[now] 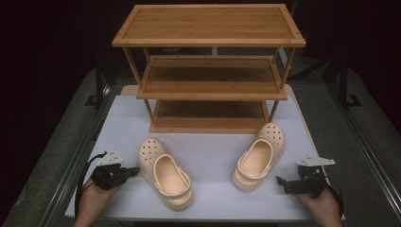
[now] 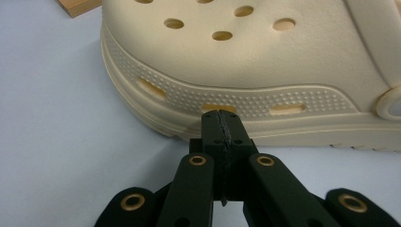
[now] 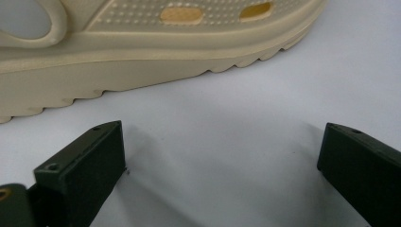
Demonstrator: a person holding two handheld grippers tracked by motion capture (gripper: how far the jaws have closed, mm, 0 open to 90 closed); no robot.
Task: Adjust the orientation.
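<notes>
Left hand-held gripper [image 2: 221, 124] clenched, empty, nosing left clog [image 2: 246, 71]; could shove it across desk [image 1: 213, 156]. Right hand-held gripper [image 3: 222, 156] released, near right clog [image 3: 142, 52].

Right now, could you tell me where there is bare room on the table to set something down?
The white table is bare between the left clog and right clog, up to the wooden rack. All three shelves are empty. It is tight at the outer edges, where the left gripper and right gripper sit beside the clogs.
</notes>
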